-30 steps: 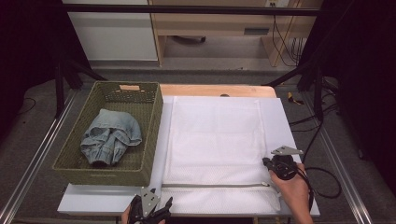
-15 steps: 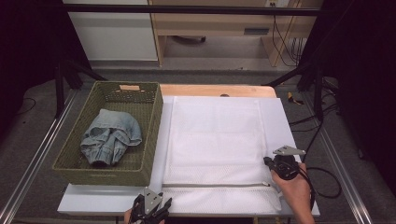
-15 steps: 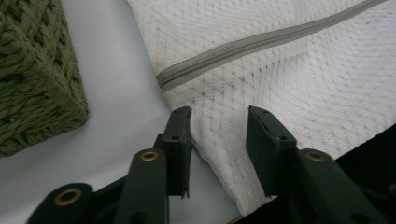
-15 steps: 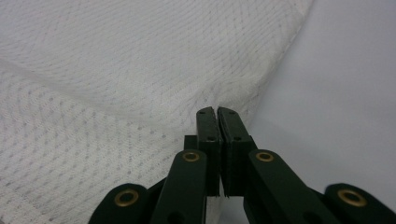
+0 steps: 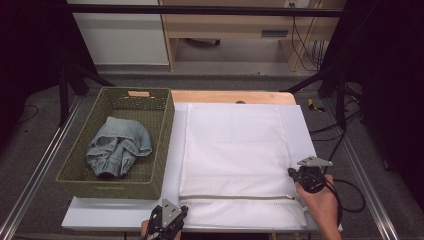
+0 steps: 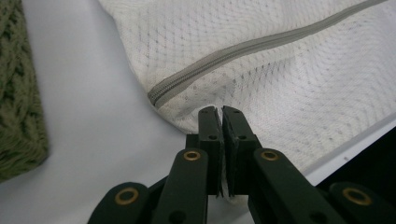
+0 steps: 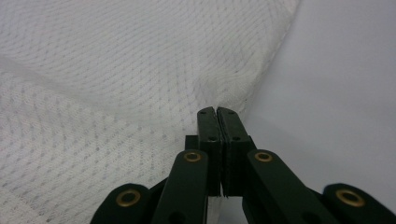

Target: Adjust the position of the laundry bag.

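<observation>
A white mesh laundry bag [image 5: 235, 150] lies flat on a white board, its grey zipper [image 5: 235, 196] running across near the front. My left gripper [image 5: 182, 209] is at the bag's front left corner. Its jaws have just been closing and now stand together on the mesh [image 6: 261, 93] just below the zipper's end [image 6: 156, 98]. At the bag's right edge, my right gripper [image 5: 292, 173] is shut on the mesh rim, and the fabric [image 7: 140, 93] puckers at its tips [image 7: 217, 112].
A green woven basket [image 5: 162, 145] stands left of the bag with a crumpled denim garment [image 5: 117, 147] inside. The white board [image 5: 115, 215] shows bare between basket and front edge. A wooden tabletop strip [image 5: 225, 96] lies behind the bag. Cables trail on the floor at right.
The left gripper's jaws have come together on the bag's front left corner. The right gripper and the bag have stayed in place.
</observation>
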Demonstrator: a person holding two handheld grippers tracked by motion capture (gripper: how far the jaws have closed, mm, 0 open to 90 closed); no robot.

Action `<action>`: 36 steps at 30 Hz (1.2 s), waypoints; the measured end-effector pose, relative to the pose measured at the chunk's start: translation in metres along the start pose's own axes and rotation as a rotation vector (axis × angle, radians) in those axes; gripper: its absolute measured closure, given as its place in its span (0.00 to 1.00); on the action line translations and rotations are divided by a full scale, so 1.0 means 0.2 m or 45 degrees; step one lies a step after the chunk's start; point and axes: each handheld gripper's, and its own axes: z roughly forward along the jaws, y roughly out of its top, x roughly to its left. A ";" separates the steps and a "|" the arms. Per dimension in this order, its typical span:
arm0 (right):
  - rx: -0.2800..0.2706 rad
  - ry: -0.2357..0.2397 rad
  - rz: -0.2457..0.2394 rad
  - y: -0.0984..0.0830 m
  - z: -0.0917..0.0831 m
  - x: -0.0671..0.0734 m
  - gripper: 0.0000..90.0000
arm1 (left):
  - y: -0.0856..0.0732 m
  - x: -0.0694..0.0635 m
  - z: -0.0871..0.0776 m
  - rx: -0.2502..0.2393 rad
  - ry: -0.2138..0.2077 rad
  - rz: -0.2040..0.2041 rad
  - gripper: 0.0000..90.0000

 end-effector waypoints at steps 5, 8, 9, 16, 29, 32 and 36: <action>-0.007 -0.009 0.040 -0.02 -0.02 -0.04 0.99 | 0.00 -0.02 0.02 -0.008 -0.008 0.014 0.97; -0.010 -0.018 0.043 -0.03 -0.03 -0.05 0.99 | 0.01 -0.02 0.03 -0.013 -0.010 0.018 0.97; -0.010 -0.018 0.043 -0.03 -0.03 -0.05 0.99 | 0.01 -0.02 0.03 -0.017 -0.012 0.014 0.97; -0.015 -0.023 0.075 -0.04 -0.04 -0.07 0.98 | 0.02 -0.04 0.04 -0.026 -0.017 0.020 0.95; -0.154 -0.097 0.125 -0.04 -0.12 -0.06 0.22 | 0.07 -0.05 0.03 -0.123 -0.033 0.041 0.25; -0.157 -0.104 0.117 -0.04 -0.12 -0.06 0.15 | 0.08 -0.05 0.04 -0.122 -0.068 0.038 0.18; -0.174 -0.113 0.090 -0.05 -0.14 -0.03 0.07 | 0.13 -0.05 0.04 -0.135 -0.100 0.051 0.06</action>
